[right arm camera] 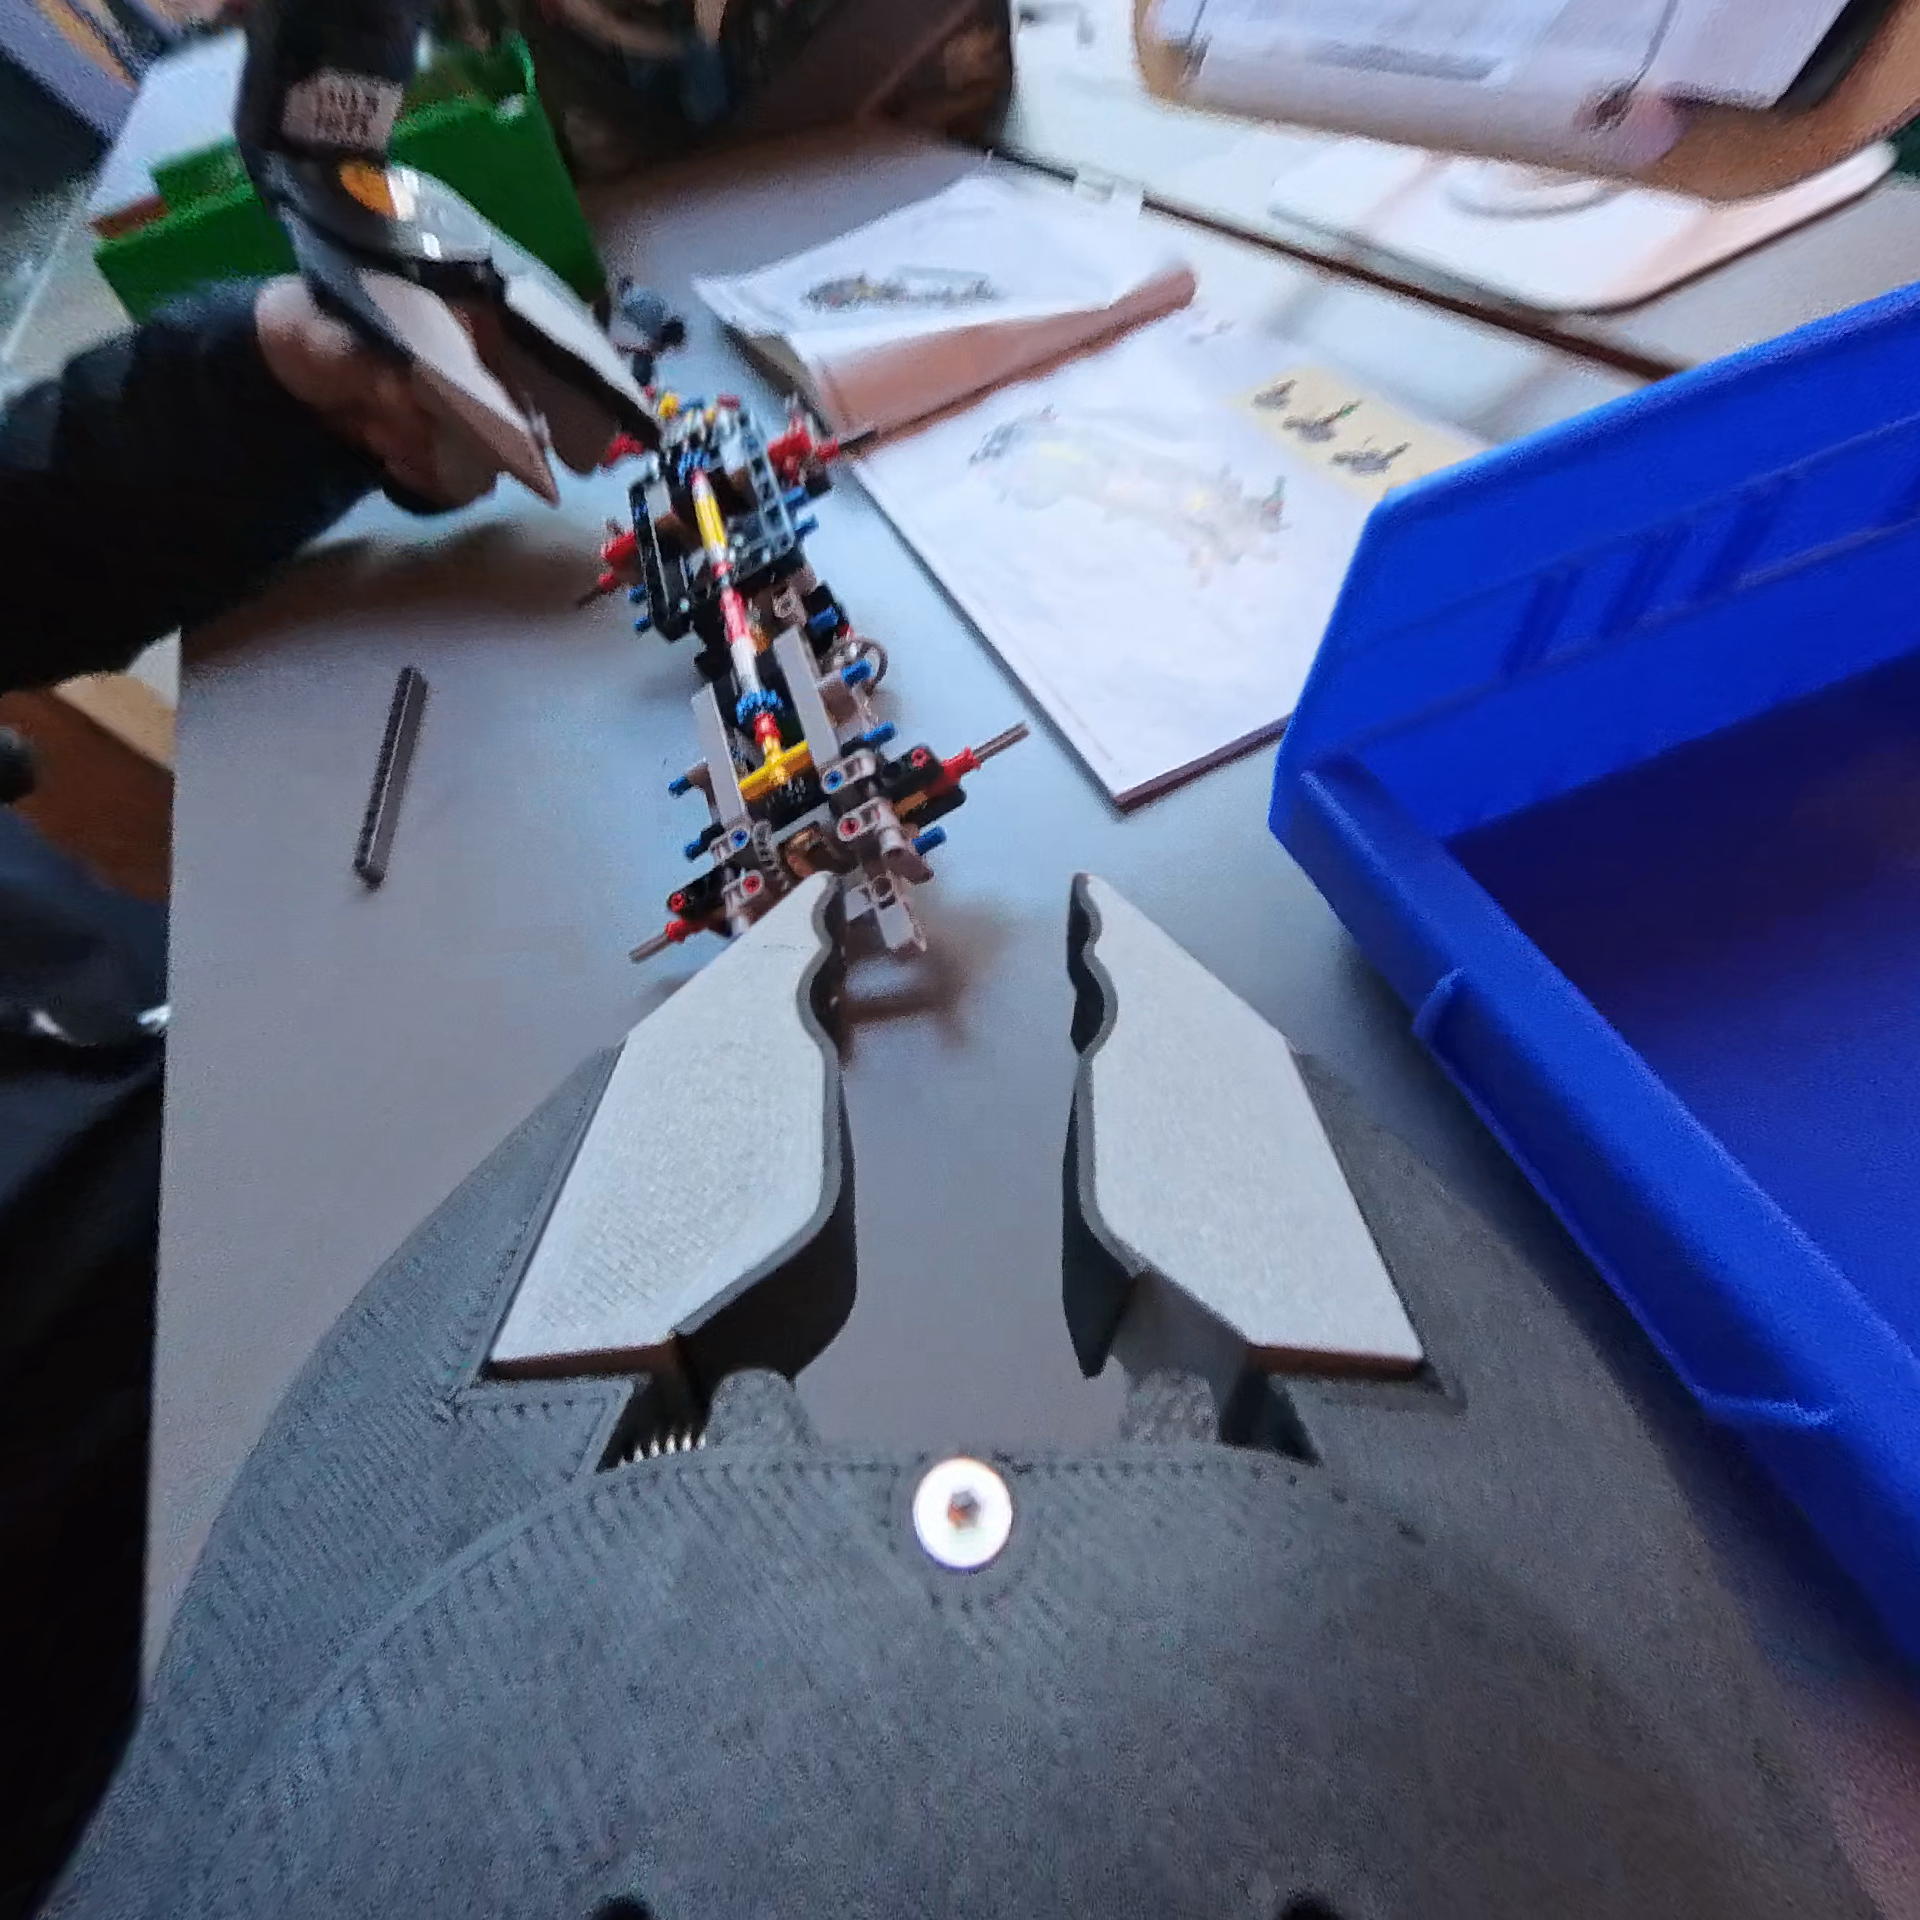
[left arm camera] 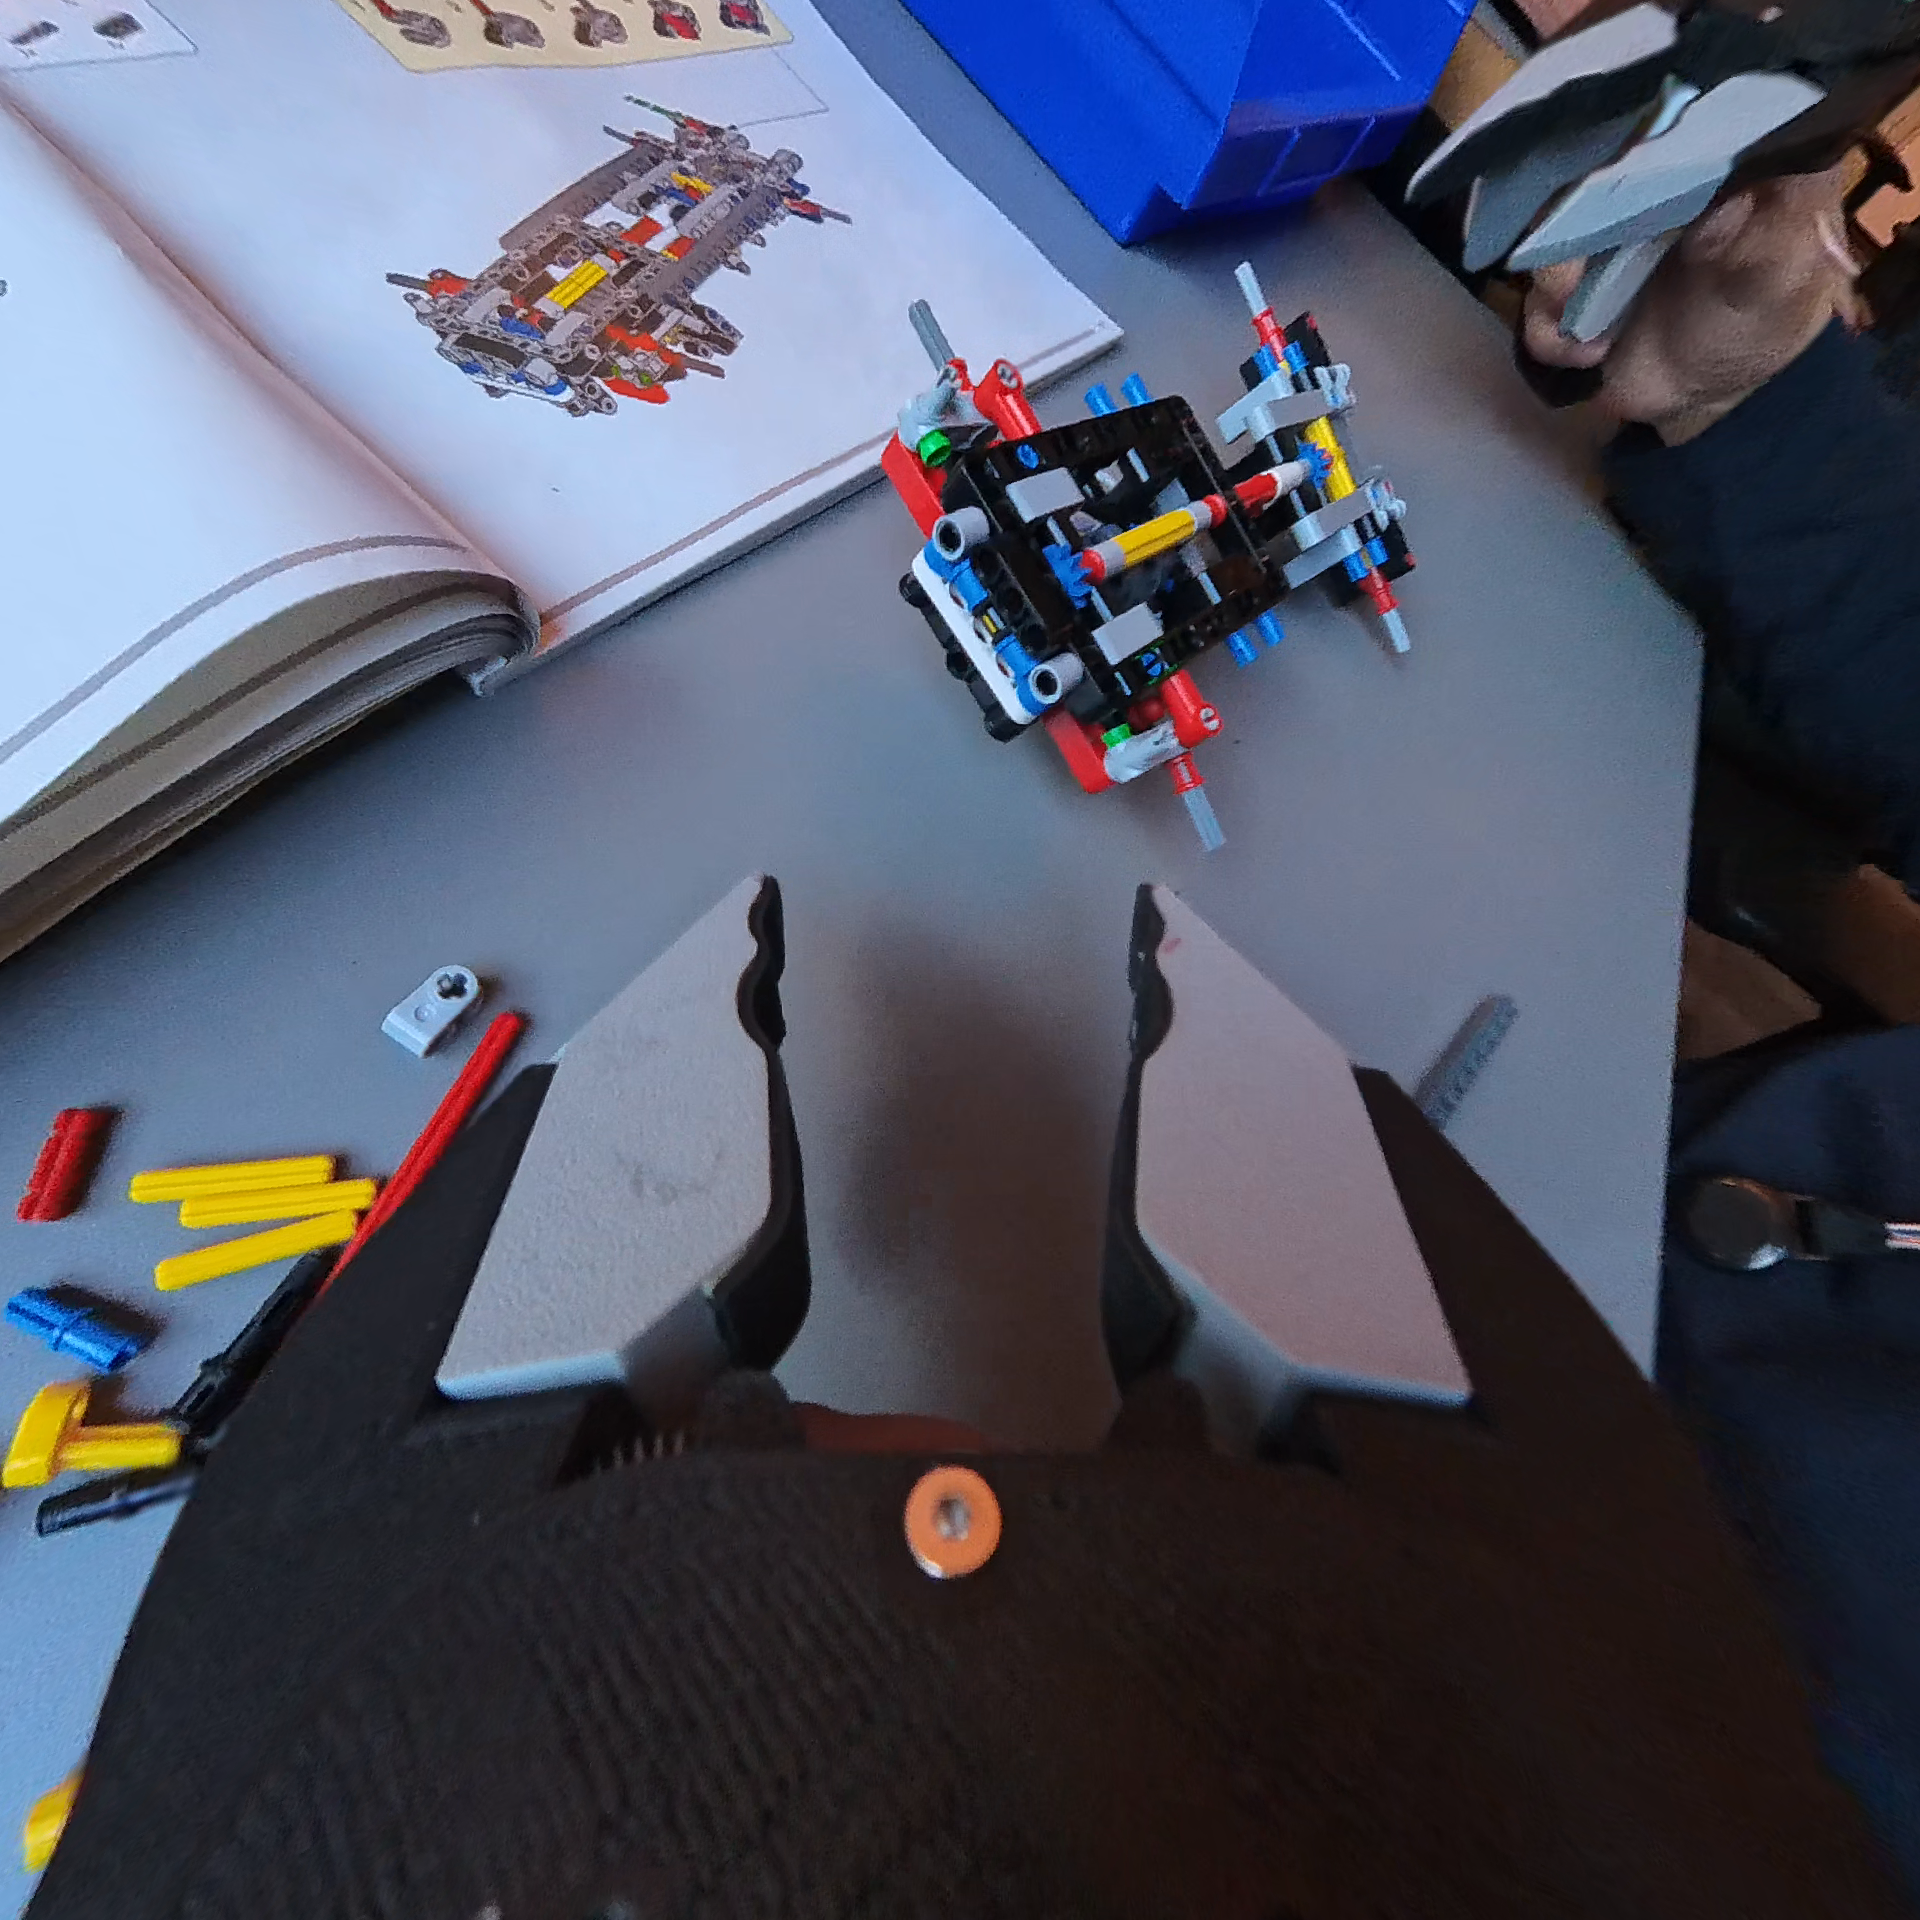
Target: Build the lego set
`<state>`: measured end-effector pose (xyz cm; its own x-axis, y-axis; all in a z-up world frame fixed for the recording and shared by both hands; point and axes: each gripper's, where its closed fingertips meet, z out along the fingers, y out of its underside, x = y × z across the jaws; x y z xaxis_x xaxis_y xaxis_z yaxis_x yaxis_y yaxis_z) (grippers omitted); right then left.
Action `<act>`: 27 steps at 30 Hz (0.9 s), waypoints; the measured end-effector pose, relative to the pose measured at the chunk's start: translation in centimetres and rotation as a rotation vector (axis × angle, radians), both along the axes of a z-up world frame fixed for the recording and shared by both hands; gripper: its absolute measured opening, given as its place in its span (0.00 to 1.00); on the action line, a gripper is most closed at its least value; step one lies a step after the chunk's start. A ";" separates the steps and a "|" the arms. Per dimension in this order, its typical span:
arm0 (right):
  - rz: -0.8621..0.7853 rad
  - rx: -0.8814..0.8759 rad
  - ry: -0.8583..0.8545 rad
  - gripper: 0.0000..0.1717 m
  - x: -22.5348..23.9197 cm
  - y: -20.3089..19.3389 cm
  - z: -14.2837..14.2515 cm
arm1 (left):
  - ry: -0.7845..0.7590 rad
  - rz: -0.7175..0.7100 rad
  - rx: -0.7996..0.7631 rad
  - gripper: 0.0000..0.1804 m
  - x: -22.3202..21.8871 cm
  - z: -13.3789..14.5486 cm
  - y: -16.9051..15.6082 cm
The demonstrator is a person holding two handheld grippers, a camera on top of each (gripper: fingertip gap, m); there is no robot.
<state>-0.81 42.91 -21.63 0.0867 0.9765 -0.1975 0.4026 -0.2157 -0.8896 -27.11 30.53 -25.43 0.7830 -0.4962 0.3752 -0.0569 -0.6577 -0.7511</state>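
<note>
A toy-brick chassis model of black, red, grey, blue and yellow parts lies on the grey table. My left gripper is open and empty, a short way in front of the model. In the right wrist view the model stretches away from my right gripper, which is open and empty; its left fingertip is close to the model's near end. The left gripper shows at the model's far end, and the right gripper shows at top right of the left wrist view.
An open instruction booklet lies left of the model. A blue bin stands to the right. Loose yellow, red and blue pieces lie at left, with a small grey connector. A dark beam lies apart. A green bin stands at the back.
</note>
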 end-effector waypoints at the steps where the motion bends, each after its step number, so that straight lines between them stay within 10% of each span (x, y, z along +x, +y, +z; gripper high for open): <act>1: -0.030 0.023 0.043 0.23 0.0 0.1 0.5 | 0.011 -0.003 0.017 0.36 0.0 -0.1 0.2; 9: -0.263 0.189 0.185 0.22 -0.7 2.5 1.1 | 0.181 0.054 0.107 0.32 -1.1 -1.0 1.1; 27: -0.206 0.165 0.084 0.27 -3.6 2.5 -0.9 | 0.251 0.041 0.024 0.27 -0.8 -2.7 0.3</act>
<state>-4.36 45.40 -22.54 0.2767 0.9596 -0.0519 0.2887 -0.1345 -0.9479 -27.92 30.80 -28.16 0.8696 -0.4687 0.1551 -0.2173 -0.6456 -0.7321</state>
